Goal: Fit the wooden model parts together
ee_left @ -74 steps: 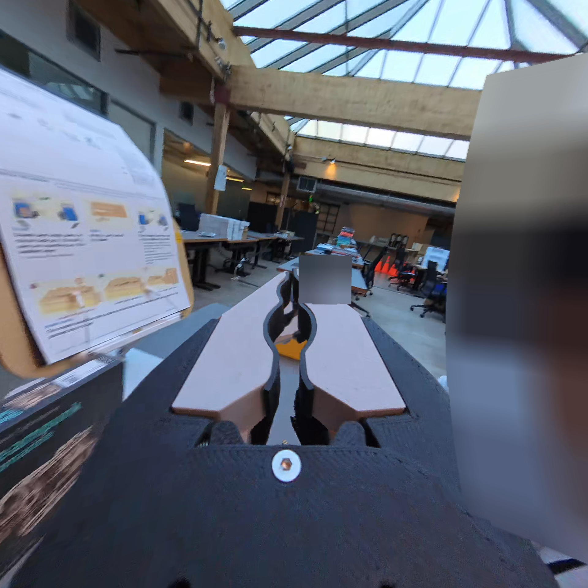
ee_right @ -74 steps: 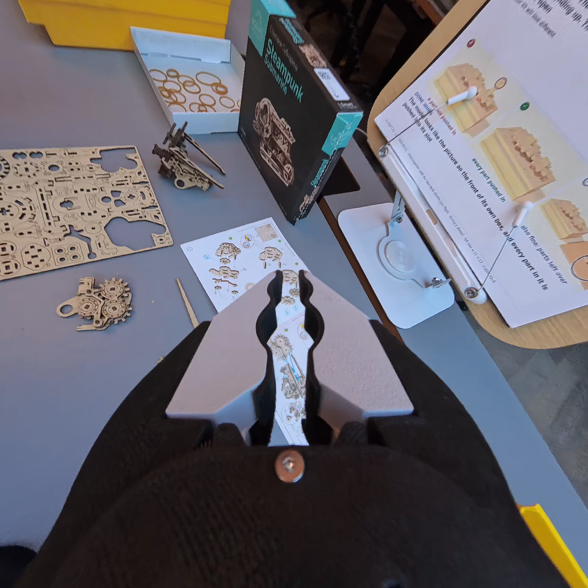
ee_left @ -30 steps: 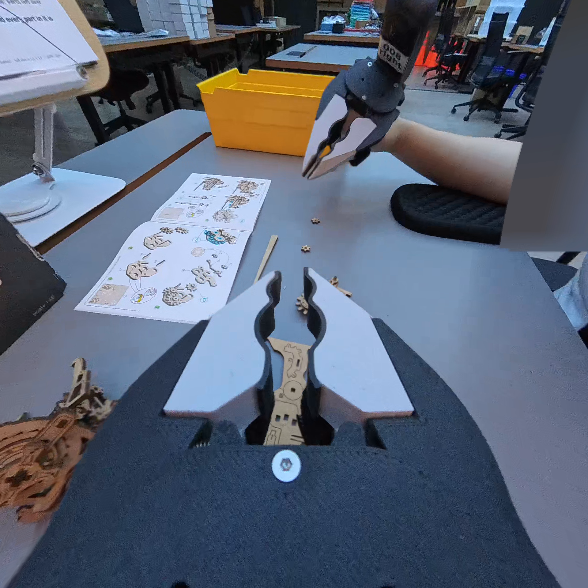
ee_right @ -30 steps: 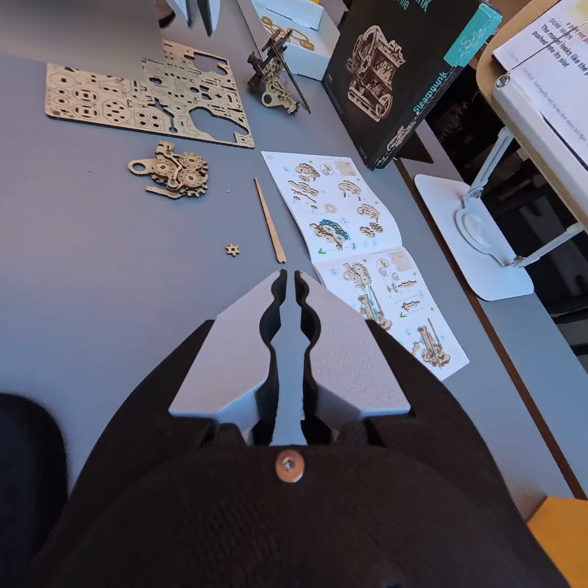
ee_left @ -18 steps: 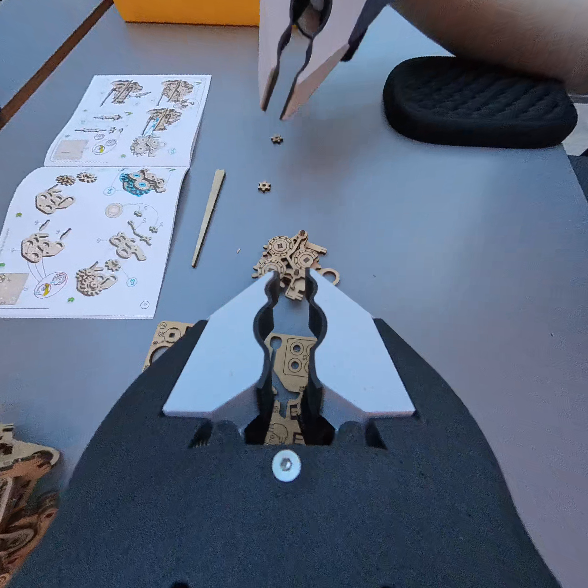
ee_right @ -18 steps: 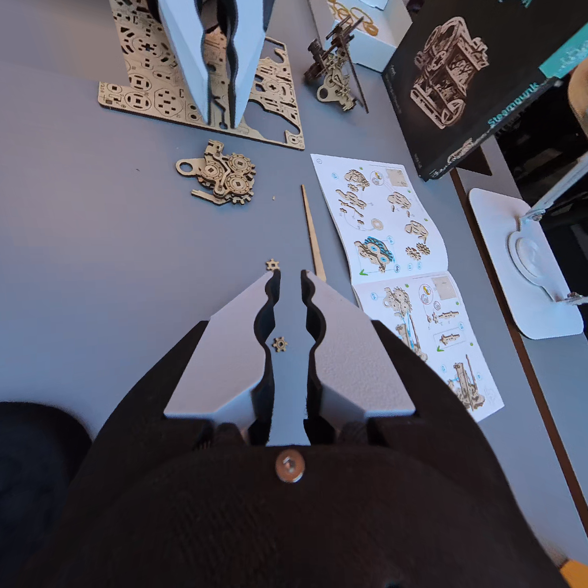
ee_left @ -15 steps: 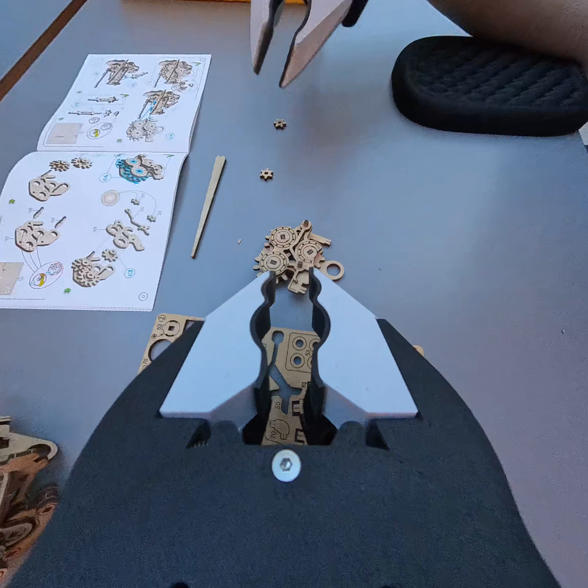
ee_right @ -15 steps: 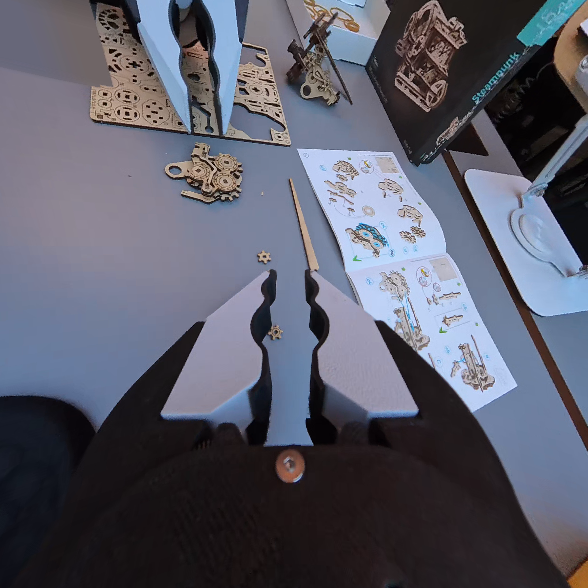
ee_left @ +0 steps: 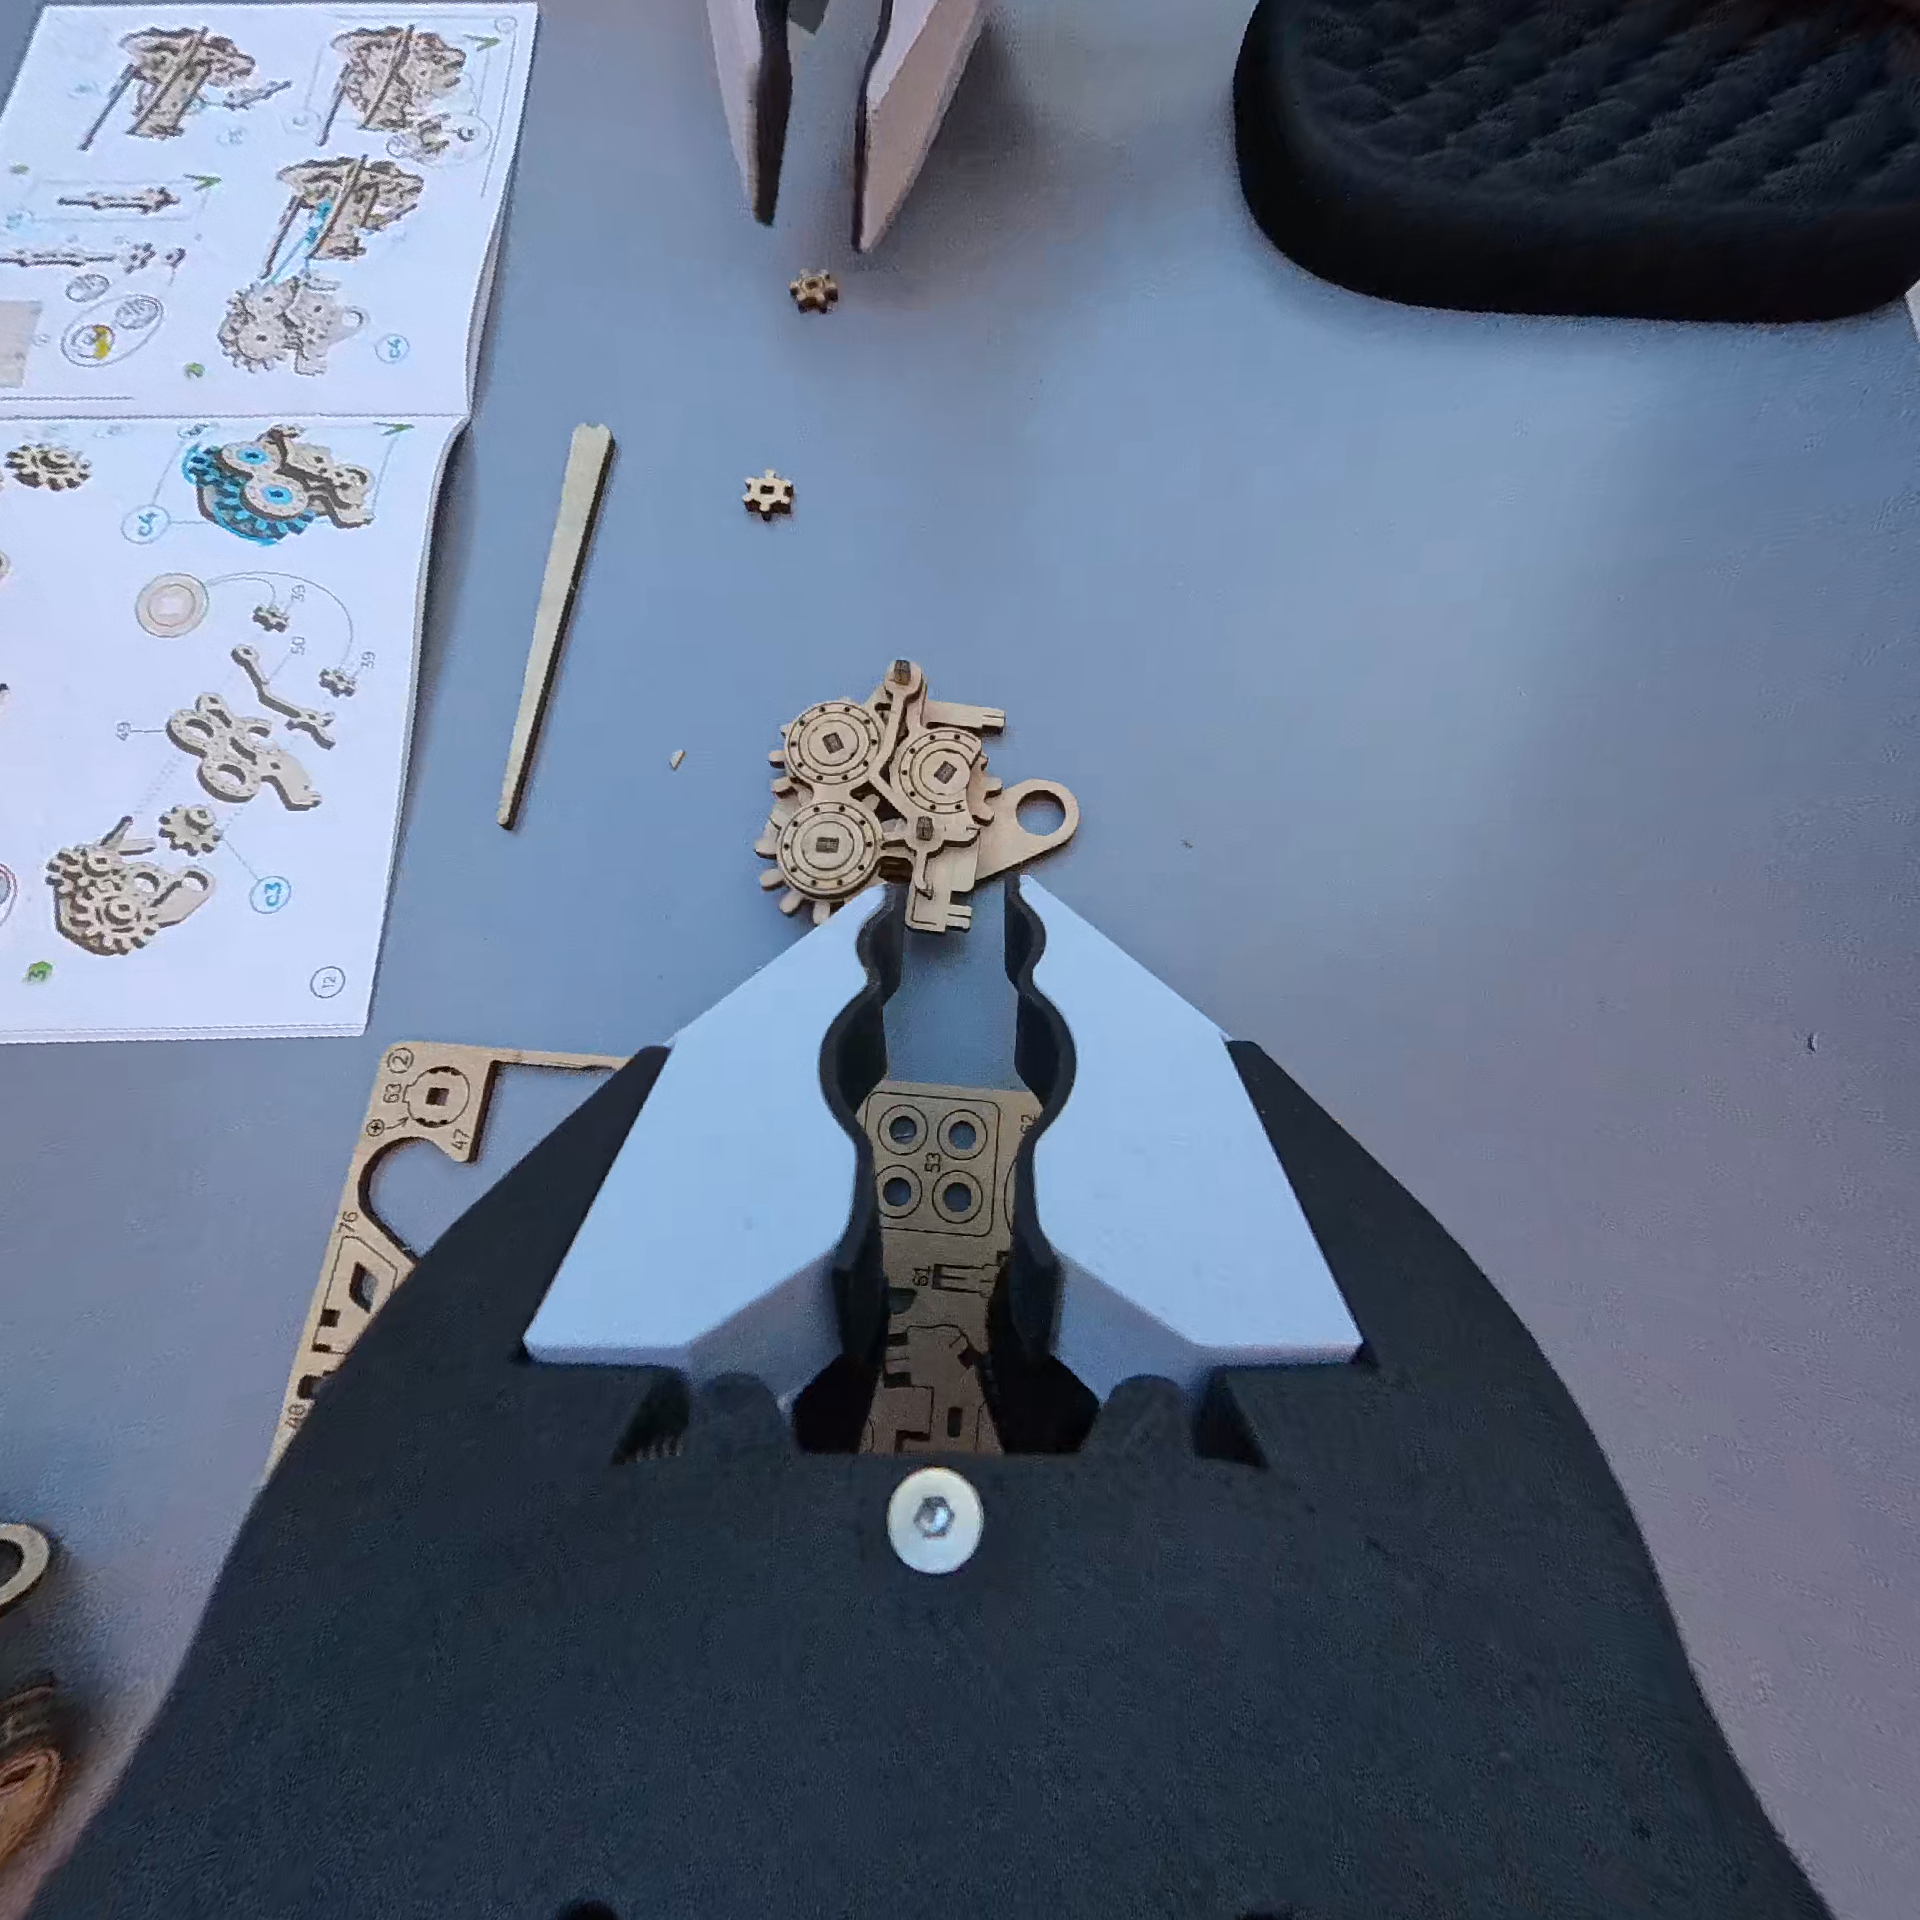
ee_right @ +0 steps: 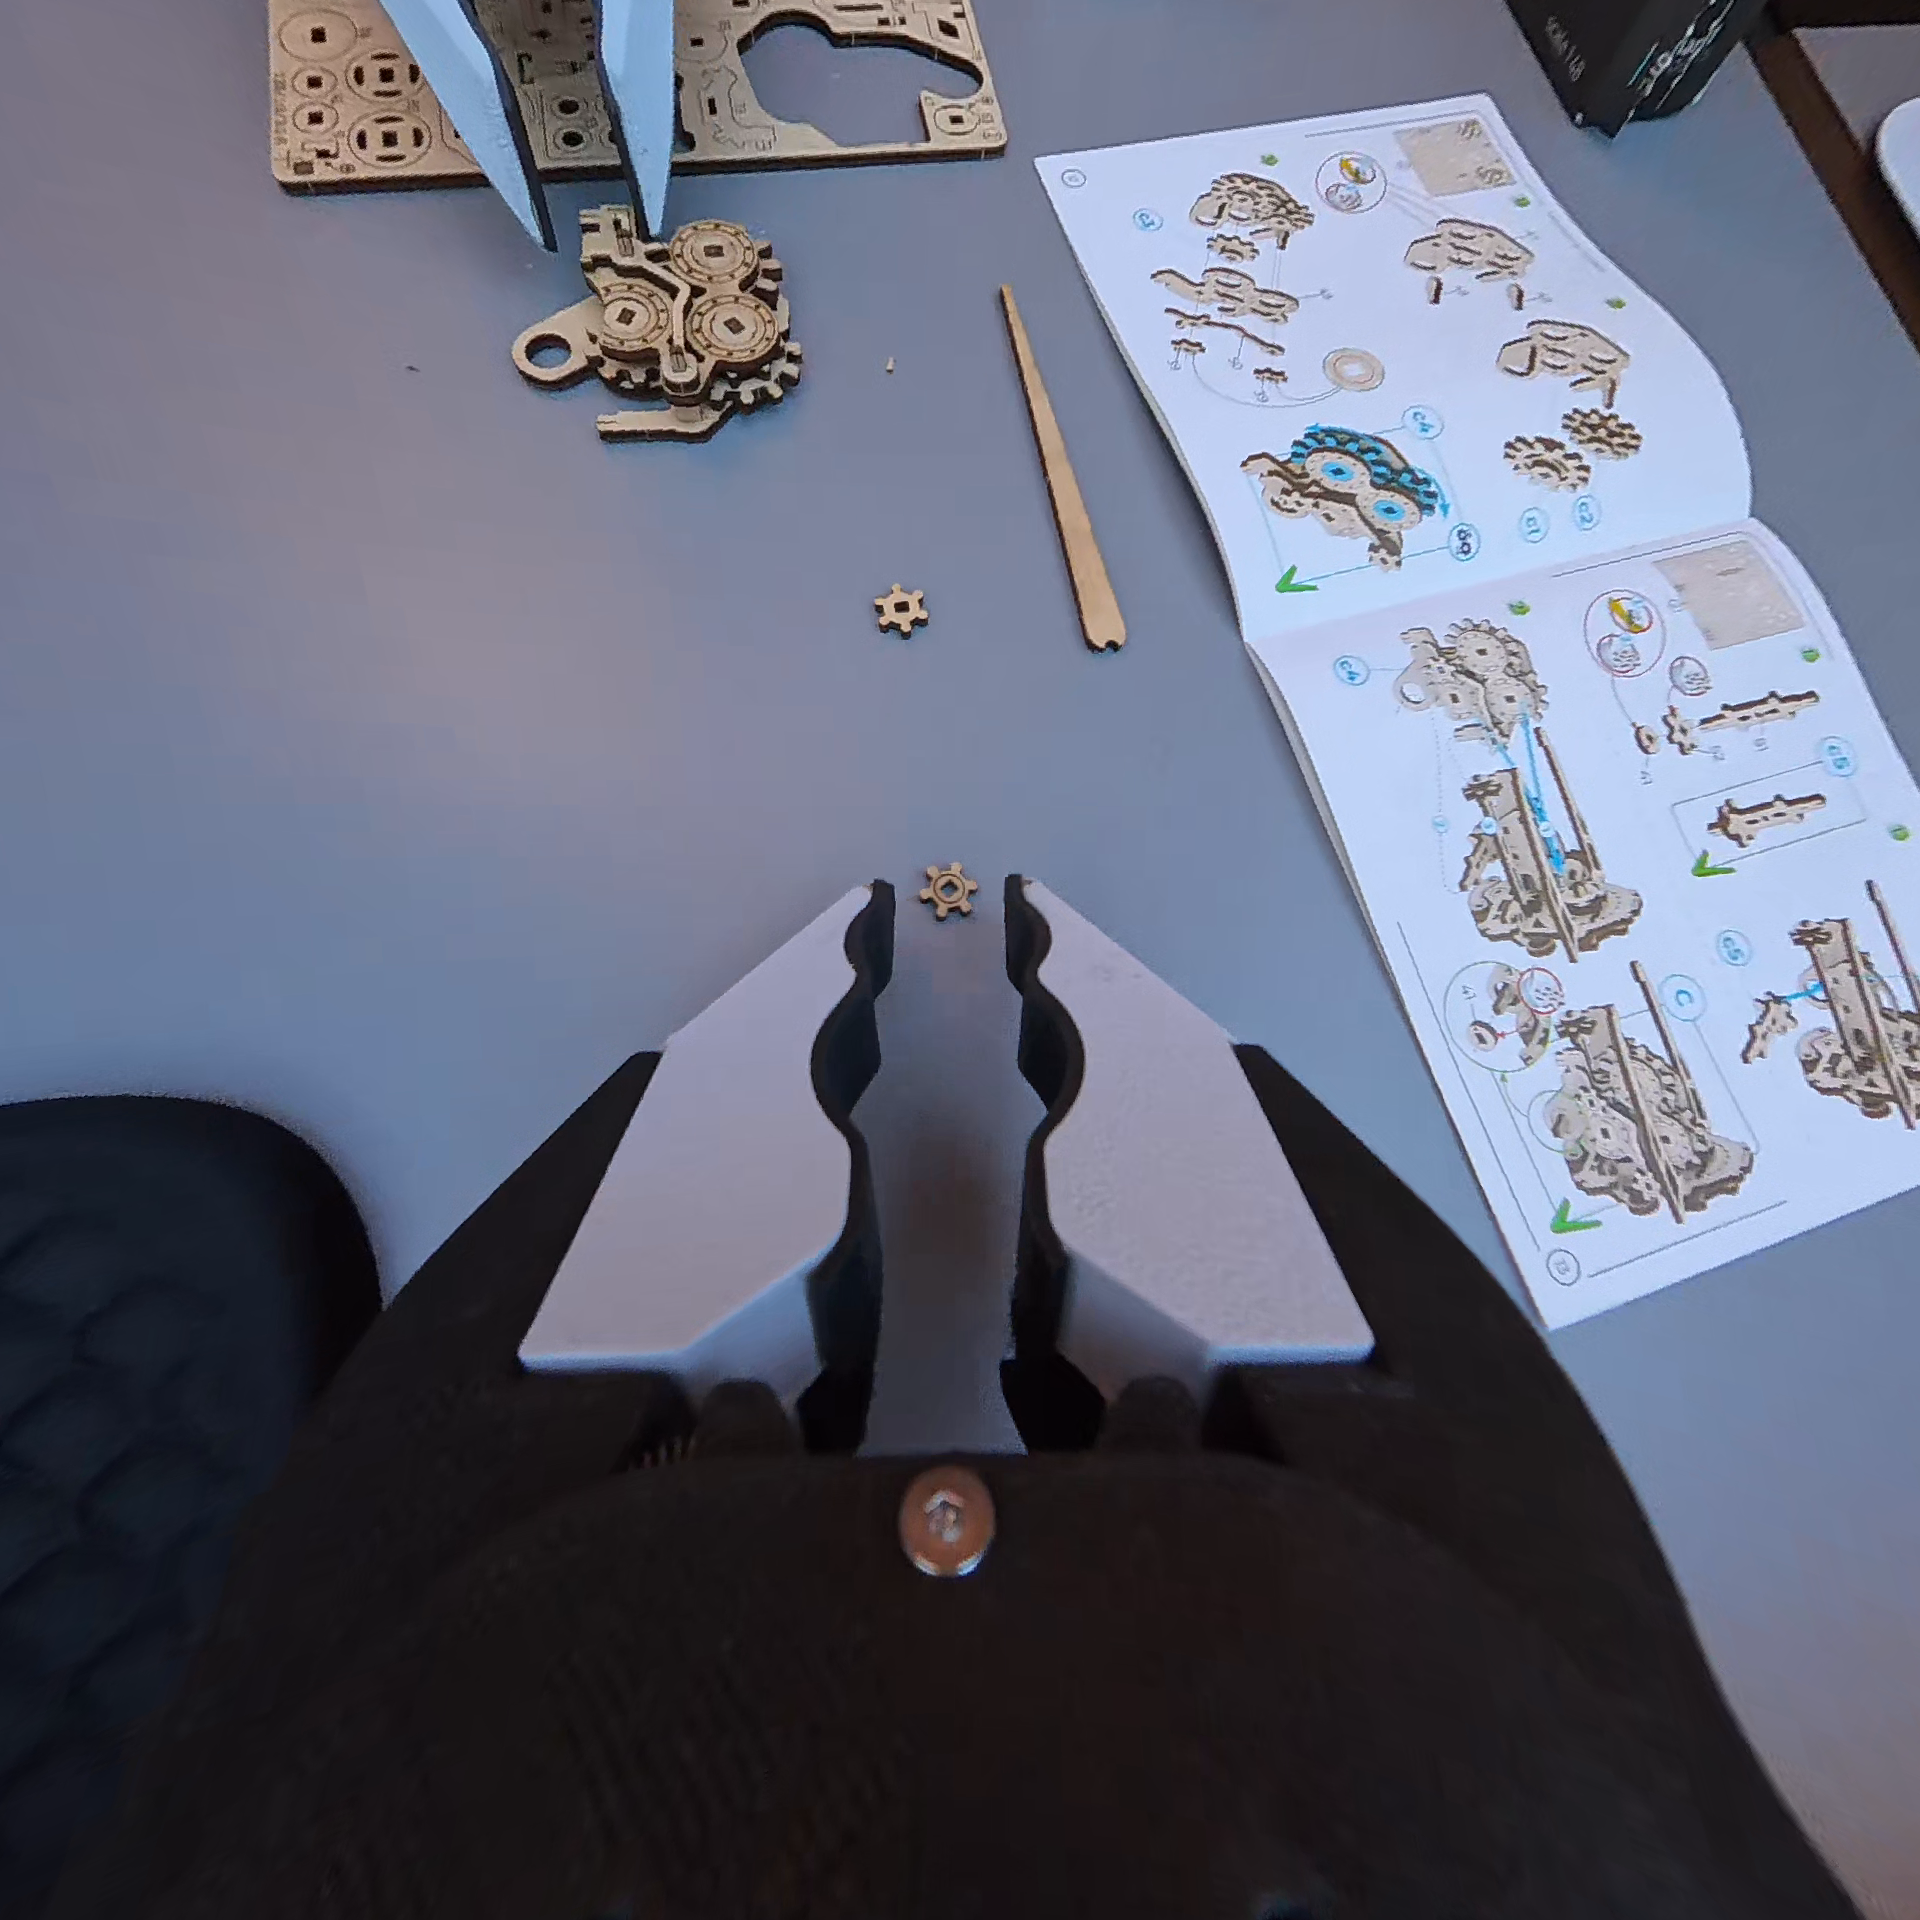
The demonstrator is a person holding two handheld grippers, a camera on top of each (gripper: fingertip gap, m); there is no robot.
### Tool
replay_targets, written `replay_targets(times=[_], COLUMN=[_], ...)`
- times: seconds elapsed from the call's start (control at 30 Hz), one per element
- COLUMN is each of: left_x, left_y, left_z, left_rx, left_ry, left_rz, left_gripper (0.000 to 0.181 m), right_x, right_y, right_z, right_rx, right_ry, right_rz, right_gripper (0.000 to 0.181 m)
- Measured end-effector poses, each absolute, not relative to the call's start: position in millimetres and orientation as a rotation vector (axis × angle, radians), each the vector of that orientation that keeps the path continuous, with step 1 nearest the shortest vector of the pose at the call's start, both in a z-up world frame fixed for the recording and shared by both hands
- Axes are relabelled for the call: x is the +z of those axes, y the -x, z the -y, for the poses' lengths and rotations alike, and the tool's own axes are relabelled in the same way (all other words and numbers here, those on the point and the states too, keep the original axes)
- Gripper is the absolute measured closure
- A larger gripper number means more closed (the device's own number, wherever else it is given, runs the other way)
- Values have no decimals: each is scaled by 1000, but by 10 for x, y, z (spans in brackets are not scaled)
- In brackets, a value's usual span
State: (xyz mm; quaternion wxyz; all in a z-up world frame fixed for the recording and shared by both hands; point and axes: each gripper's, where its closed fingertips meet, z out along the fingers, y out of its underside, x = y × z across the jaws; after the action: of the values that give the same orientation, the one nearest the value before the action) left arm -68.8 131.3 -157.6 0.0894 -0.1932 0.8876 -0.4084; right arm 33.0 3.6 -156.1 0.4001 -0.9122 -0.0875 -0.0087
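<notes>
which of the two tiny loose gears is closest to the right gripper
The small gear lying right between the tips of the right gripper. The other small gear lies farther out, beside the wide end of the wooden stick.

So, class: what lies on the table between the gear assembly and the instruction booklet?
A tapered wooden stick, seen in both wrist views, lies between the gear assembly and instruction booklet.

Grey table (ee_left: 1455,623), seemingly daylit; black cushion (ee_left: 1579,145).

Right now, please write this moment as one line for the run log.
left gripper: open, at gear assembly | right gripper: open, at small gear | second small gear: loose on table | nothing held
</notes>
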Motion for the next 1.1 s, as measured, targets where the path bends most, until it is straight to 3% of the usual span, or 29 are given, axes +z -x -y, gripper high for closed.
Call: replay_targets(times=[0.57,1.1], left_x=[-1267,-1086], left_y=[557,304], left_z=[-1424,-1683], left_rx=[-1374,-1620], left_ry=[655,1089], left_rz=[-2487,-2294], left_gripper=[166,168], right_x=[-1646,-1157], right_y=[-334,205], right_z=[-55,-701], right_rx=[44,-380], right_ry=[2330,2183], right_rz=[192,577], right_gripper=[172,173])
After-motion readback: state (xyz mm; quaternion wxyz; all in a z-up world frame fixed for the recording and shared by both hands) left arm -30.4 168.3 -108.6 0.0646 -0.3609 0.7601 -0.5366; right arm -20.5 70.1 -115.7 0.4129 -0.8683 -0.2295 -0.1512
